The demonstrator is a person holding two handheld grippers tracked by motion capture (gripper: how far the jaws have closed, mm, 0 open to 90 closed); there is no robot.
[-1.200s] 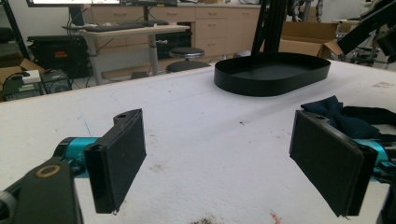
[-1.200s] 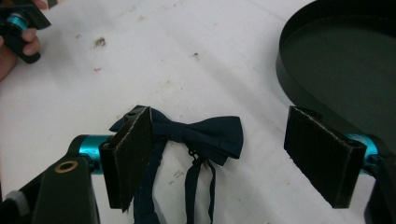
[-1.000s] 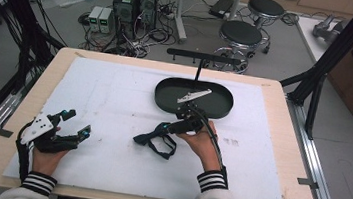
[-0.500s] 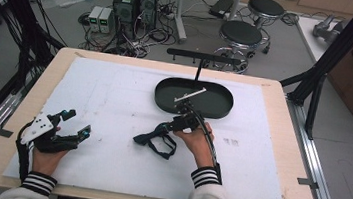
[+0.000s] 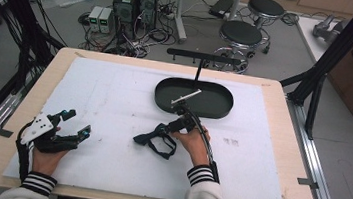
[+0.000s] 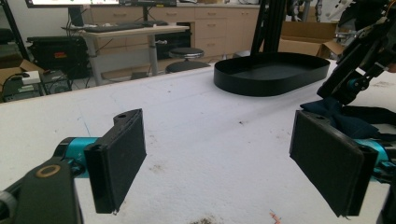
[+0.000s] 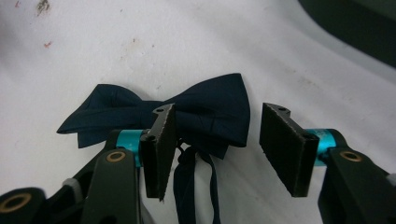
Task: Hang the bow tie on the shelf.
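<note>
A dark navy bow tie (image 5: 152,139) with its strap lies flat on the white mat, in front of the black oval tray (image 5: 164,98). My right gripper (image 5: 163,128) is down over it. In the right gripper view its jaws (image 7: 217,140) straddle the right wing of the bow tie (image 7: 205,109): the left pad stands by the knot and the right pad a gap clear of the wing's edge. The jaws have just been closing, and the pads are not pressing. My left gripper (image 5: 77,122) rests wide open at the mat's left, nothing between its pads (image 6: 219,158).
The tray (image 6: 271,77) has nothing in it, and behind it stands a black T-shaped stand (image 5: 204,57). White mat (image 5: 104,96) lies bare between the two hands. Stools, computers and cables are on the floor past the table's far edge.
My right gripper has sunk onto the bow tie and its jaws have narrowed around the tie's wing. The left hand and the bow tie have stayed put.
</note>
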